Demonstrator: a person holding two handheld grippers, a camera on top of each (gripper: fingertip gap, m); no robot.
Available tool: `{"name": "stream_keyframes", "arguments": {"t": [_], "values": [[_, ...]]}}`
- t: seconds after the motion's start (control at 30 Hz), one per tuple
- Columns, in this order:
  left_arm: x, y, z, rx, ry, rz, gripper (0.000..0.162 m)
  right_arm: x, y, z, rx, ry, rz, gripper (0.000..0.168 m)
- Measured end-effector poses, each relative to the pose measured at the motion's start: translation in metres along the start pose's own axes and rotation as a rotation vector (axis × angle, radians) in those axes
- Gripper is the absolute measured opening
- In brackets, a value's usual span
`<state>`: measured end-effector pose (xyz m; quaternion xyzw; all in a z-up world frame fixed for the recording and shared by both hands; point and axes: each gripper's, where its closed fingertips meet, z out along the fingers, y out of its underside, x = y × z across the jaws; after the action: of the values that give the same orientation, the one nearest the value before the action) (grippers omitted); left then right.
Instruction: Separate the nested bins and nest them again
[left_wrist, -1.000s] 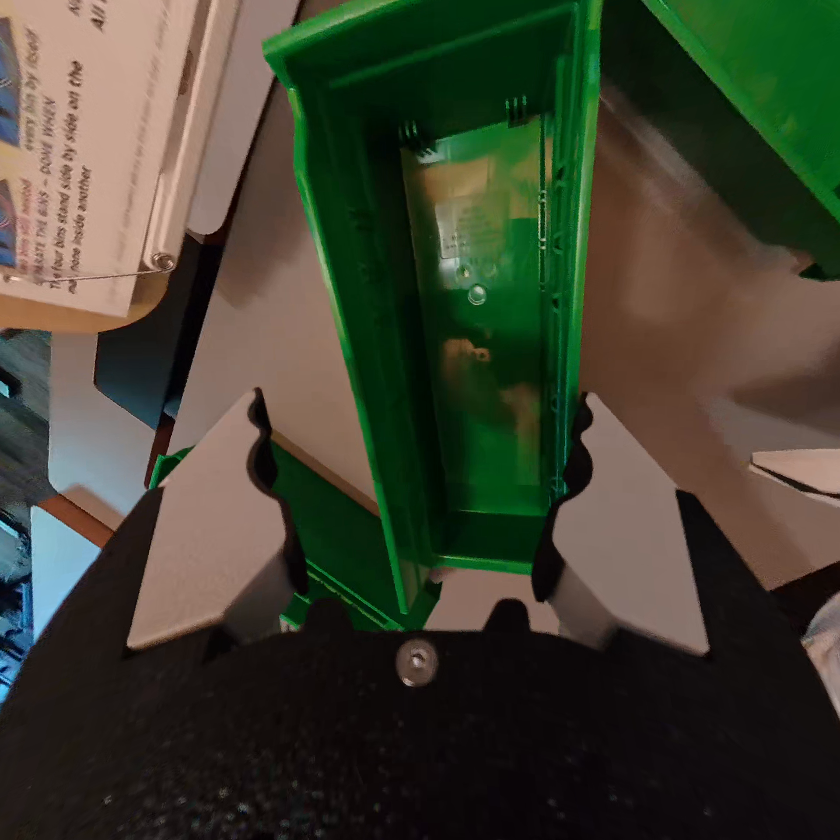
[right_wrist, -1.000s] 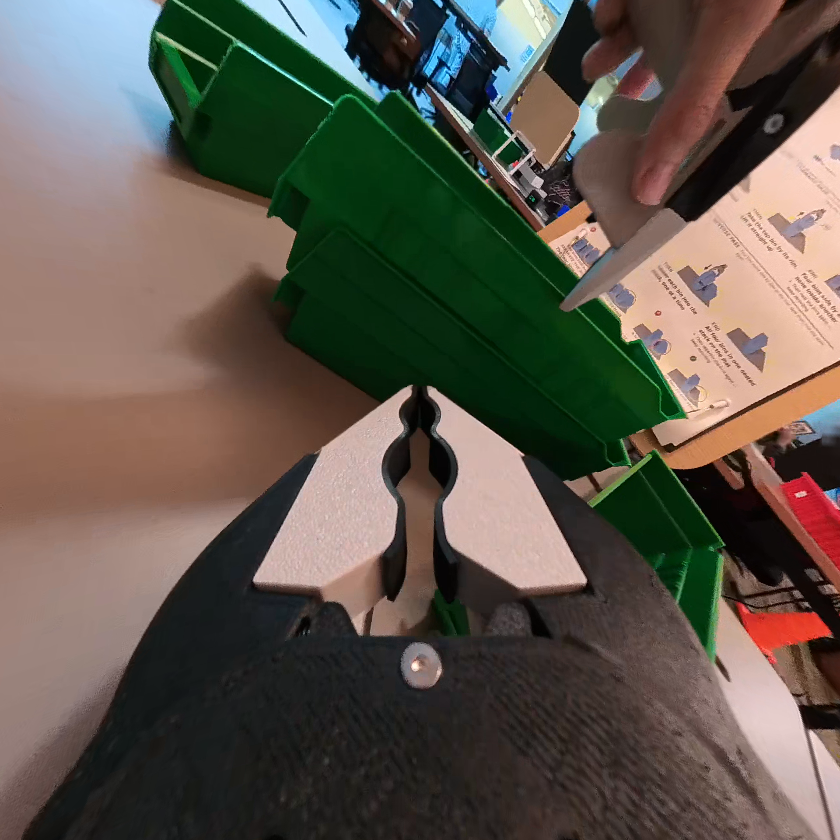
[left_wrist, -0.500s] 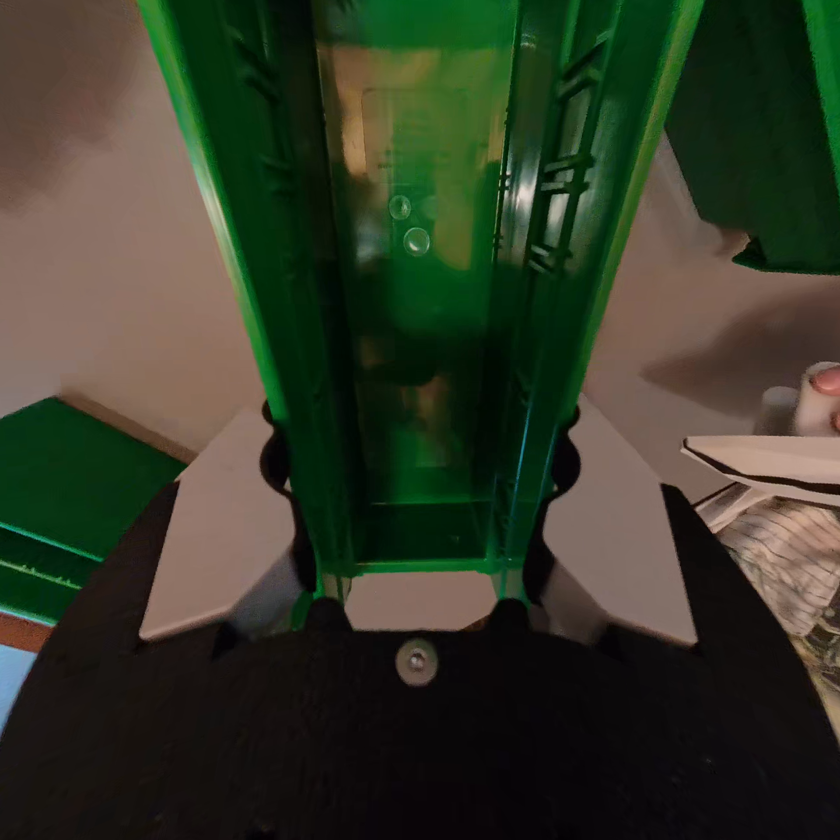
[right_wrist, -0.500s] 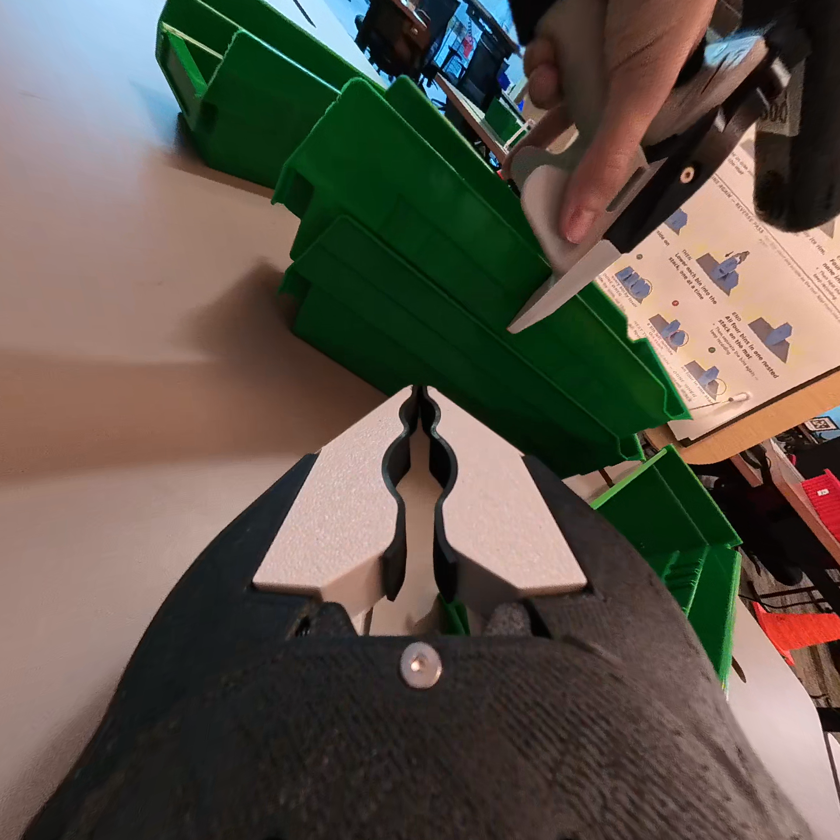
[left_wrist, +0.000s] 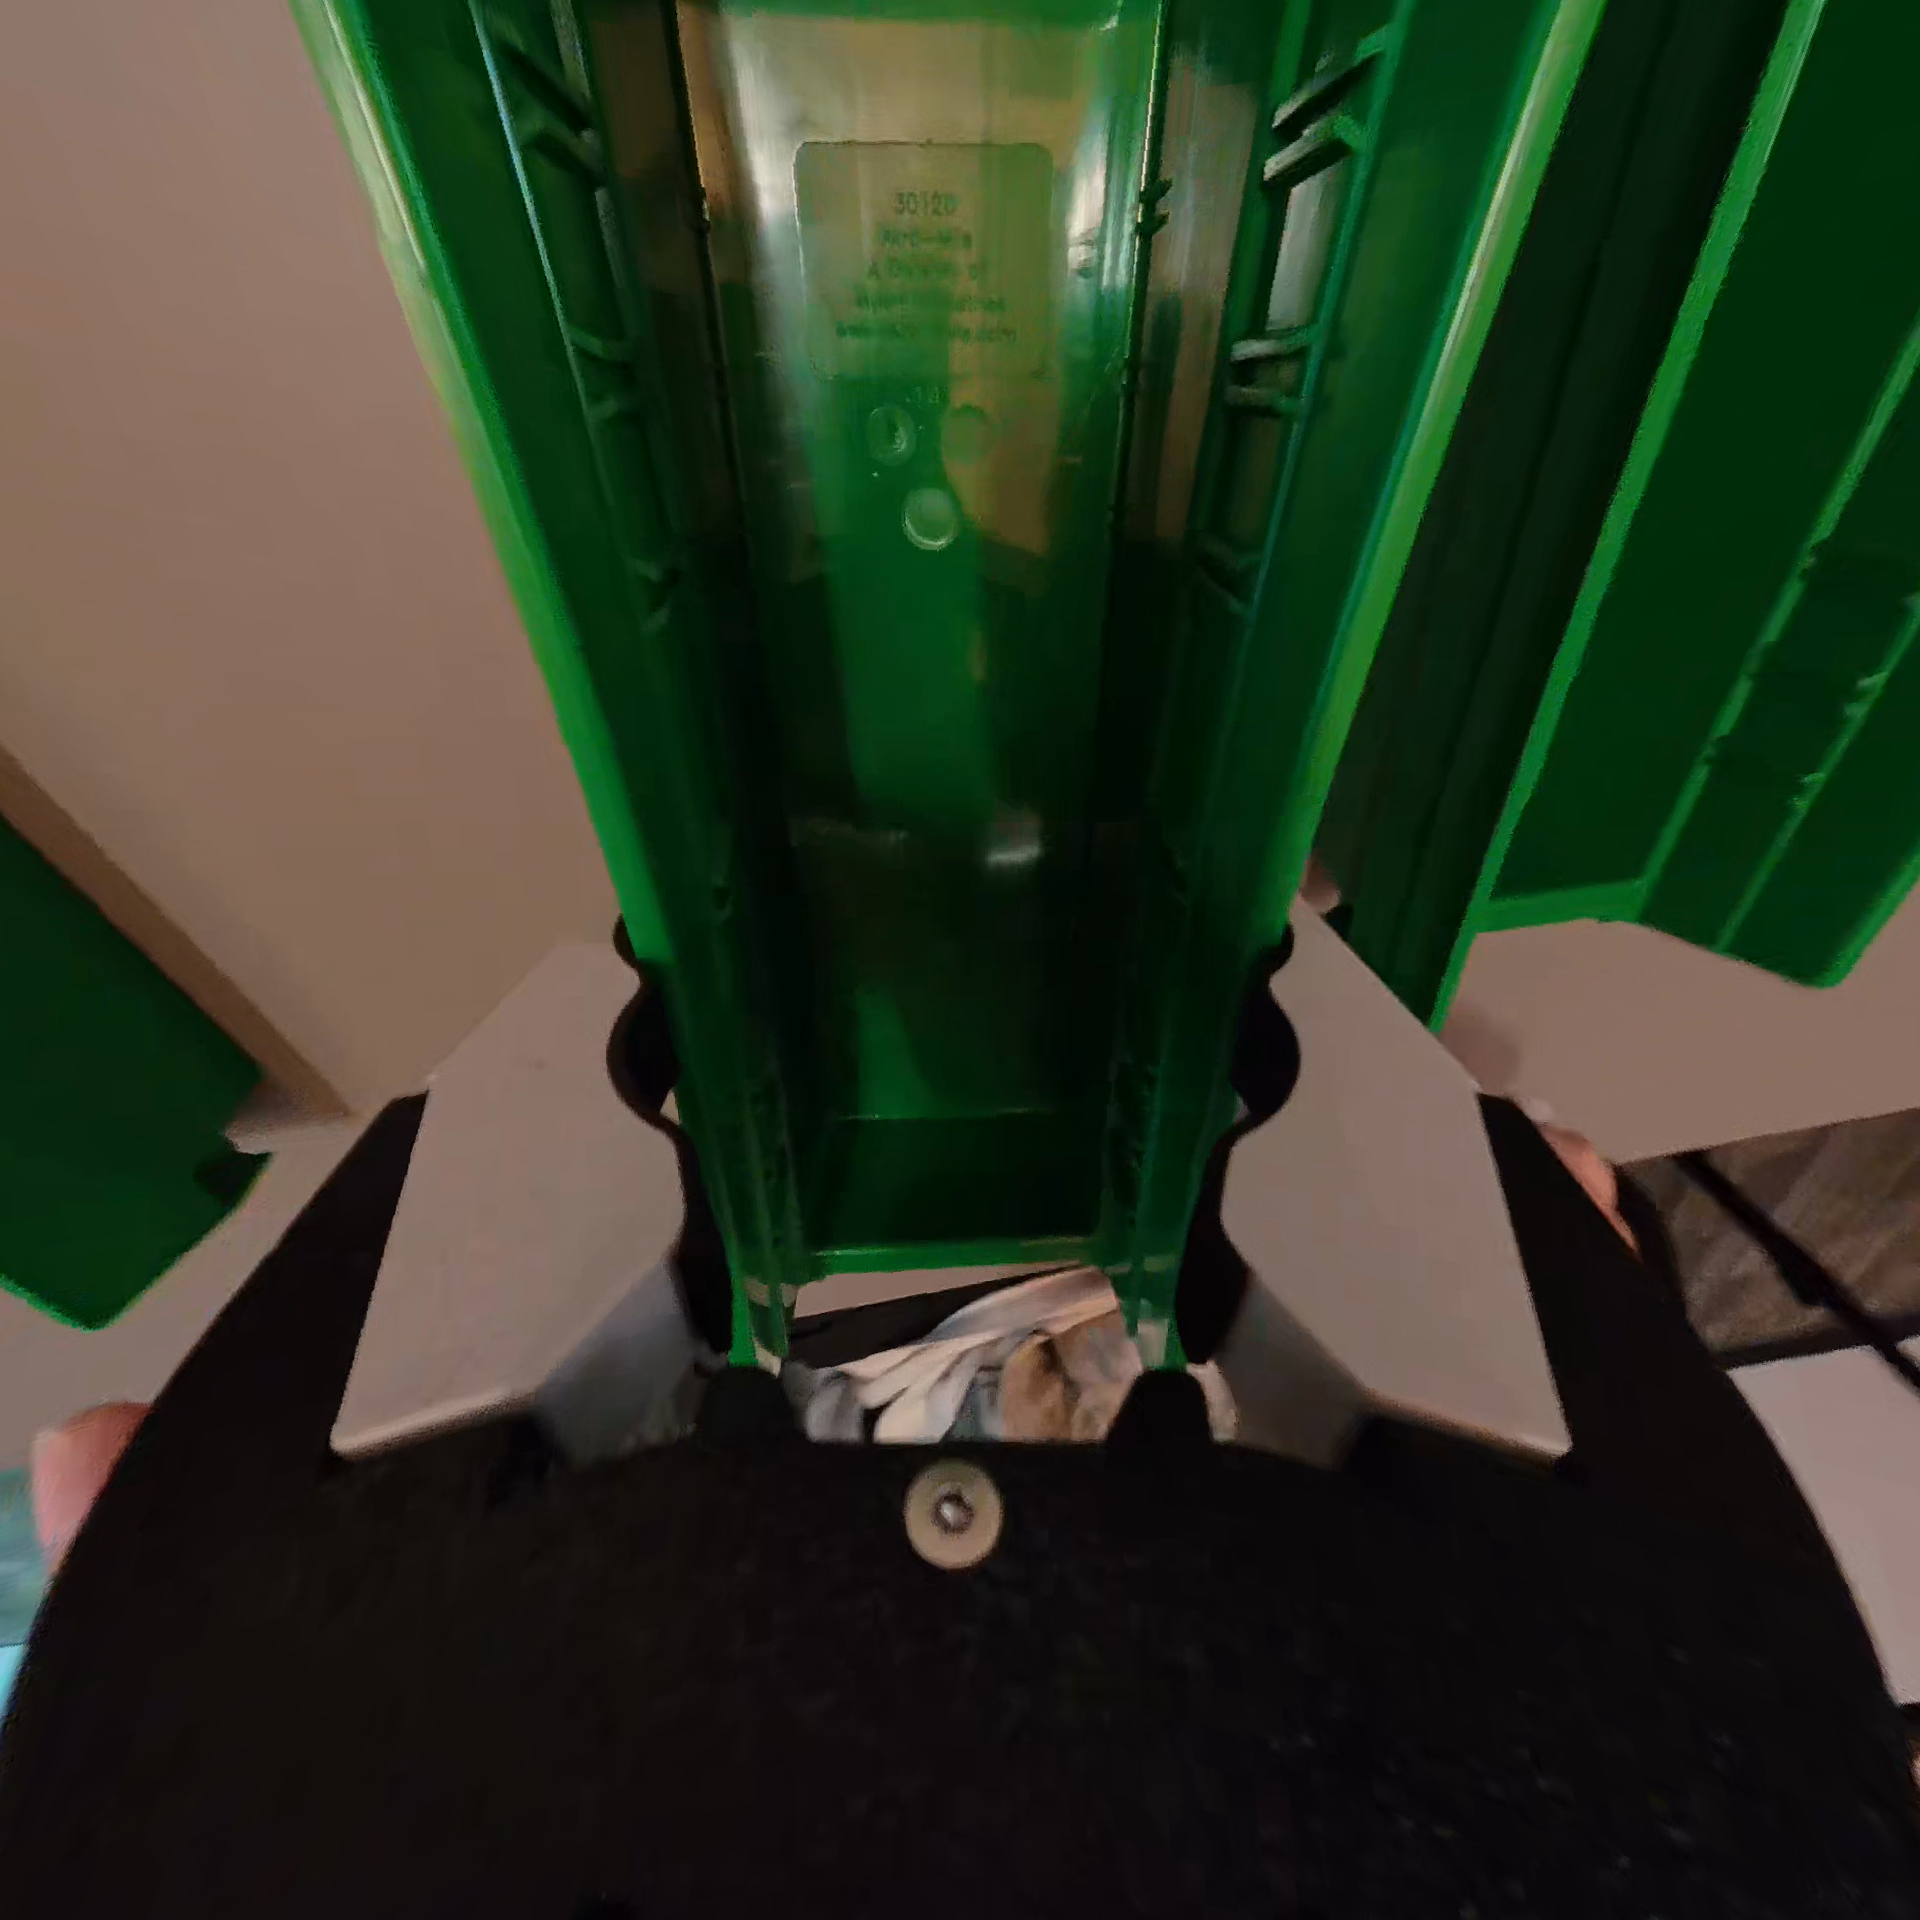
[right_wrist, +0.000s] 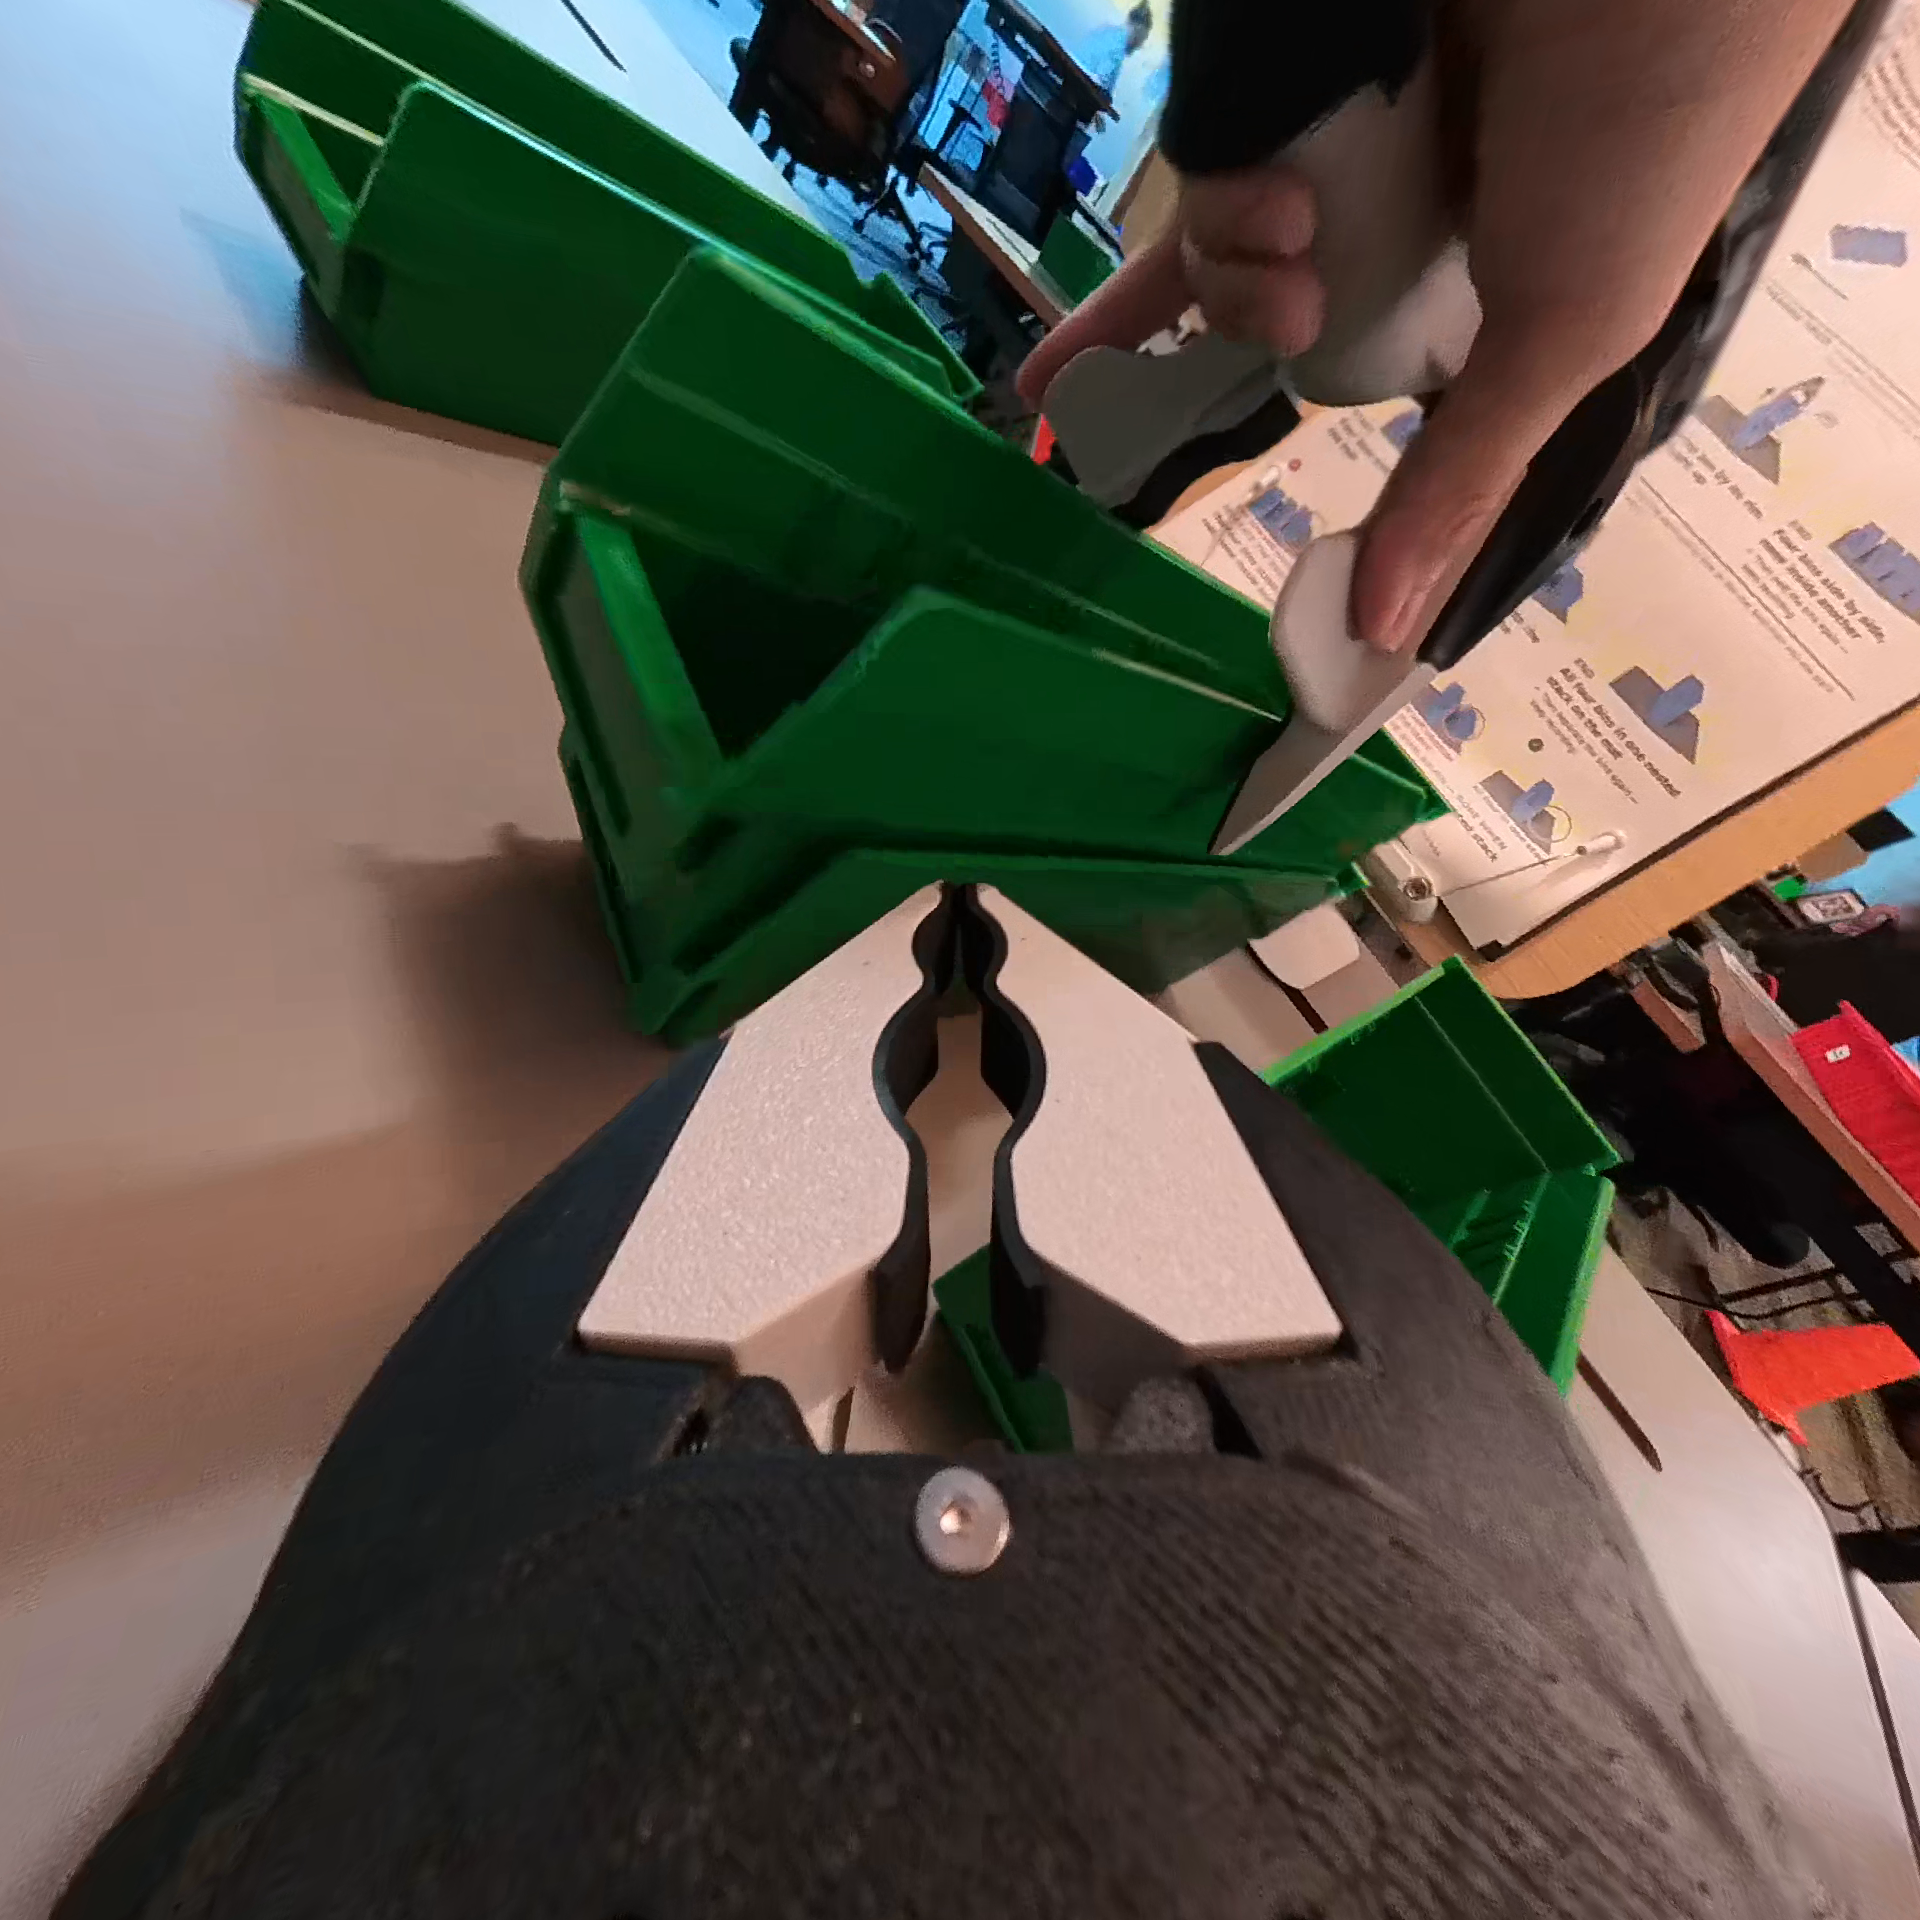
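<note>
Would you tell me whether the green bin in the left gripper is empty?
Empty: the green bin held between the left gripper fingers shows only its bare glossy floor.

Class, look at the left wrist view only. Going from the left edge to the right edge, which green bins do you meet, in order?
Dark green bin at the left edge → long green bin held between the fingers → tilted green bin at the right.

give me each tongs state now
left tongs: shut on bin across both side walls
right tongs: shut, tips meet; gripping nothing clear
</note>
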<state>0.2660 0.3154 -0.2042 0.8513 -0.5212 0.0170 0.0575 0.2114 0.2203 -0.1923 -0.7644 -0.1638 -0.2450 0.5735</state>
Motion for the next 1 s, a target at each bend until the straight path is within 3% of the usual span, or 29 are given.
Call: {"name": "stream_keyframes", "arguments": {"t": [0.3,0.53,1.0], "values": [[0.020,-0.002,0.001,0.026,0.019,-0.189,0.107,0.032,-0.001,-0.019,0.029,0.075,0.082,0.000],[0.020,0.004,-0.005,0.008,-0.008,-0.171,0.105,0.046,0.001,-0.030,0.027,0.108,0.084,0.000],[0.009,0.001,-0.061,0.061,-0.050,-0.075,0.095,0.049,0.007,-0.029,0.011,0.108,0.094,0.000]]}}
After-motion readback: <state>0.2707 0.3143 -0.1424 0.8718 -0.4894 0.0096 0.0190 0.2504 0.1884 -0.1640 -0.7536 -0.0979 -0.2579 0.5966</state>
